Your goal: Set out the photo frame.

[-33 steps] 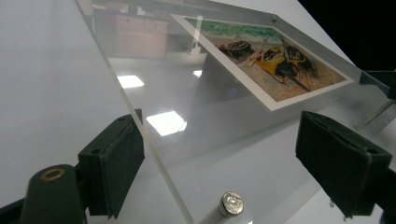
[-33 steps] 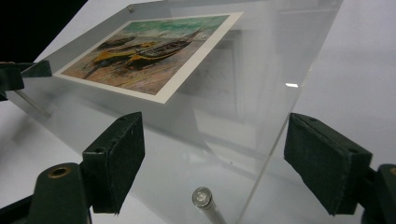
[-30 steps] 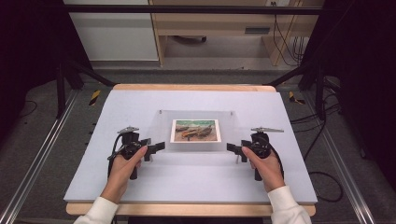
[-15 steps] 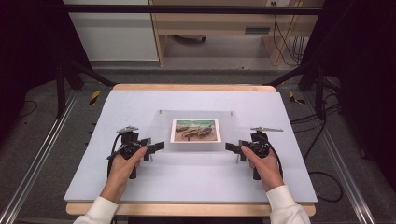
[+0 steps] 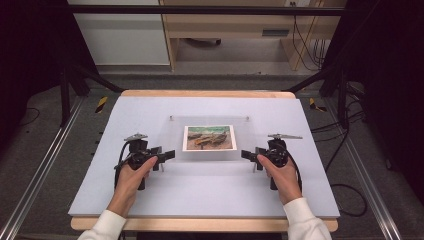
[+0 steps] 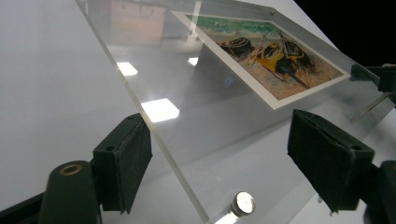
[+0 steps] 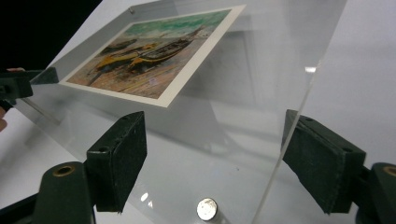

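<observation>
clear acrylic frame (image 5: pixel 210 136) between both unclenched, closing tools (image 5: pixel 169 154) (image 5: pixel 247 154); no writing legible.

Pale lavender-grey rectangular mat (image 5: pixel 150 200), laid flat over a light wooden desk (image 5: pixel 200 224) (wood shows along the near and far edges). Black metal frame posts (image 5: pixel 65 75) stand left and right. Grey carpeted floor (image 5: pixel 45 165) with silver rails (image 5: pixel 35 185). Beyond: light wooden shelf unit (image 5: pixel 230 30), white cabinet panel (image 5: pixel 120 35), black cables (image 5: pixel 302 45) hanging beside it.
</observation>
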Demonstrator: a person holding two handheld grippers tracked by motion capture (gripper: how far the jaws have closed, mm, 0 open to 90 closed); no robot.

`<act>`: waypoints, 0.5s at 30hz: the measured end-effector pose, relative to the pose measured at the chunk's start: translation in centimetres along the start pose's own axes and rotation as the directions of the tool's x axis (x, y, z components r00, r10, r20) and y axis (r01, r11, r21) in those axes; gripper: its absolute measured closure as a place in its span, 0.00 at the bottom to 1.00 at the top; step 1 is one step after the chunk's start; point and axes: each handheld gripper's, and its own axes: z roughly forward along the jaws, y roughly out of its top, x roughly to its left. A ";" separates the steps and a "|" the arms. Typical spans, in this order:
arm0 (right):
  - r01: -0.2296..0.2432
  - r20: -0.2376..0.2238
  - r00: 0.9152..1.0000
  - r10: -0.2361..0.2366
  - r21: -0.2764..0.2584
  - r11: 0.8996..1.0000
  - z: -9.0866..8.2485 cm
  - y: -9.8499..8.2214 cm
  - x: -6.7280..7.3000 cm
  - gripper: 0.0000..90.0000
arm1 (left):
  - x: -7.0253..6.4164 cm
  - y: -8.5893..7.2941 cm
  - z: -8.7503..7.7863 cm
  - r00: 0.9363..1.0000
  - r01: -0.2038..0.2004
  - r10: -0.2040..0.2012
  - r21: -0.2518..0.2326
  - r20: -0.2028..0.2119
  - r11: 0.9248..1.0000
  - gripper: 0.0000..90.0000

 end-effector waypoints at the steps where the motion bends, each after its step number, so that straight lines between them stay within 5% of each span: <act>1: 0.006 0.004 1.000 -0.006 -0.004 1.000 0.0 0.1 0.0 0.26 | 0.0 0.1 0.1 1.000 -0.012 0.012 -0.005 -0.005 1.000 0.24; 15: 0.082 0.023 0.996 -0.082 -0.025 0.996 -0.7 0.0 0.4 0.30 | -0.5 -0.2 -0.5 0.998 -0.061 0.060 -0.040 -0.027 0.997 0.30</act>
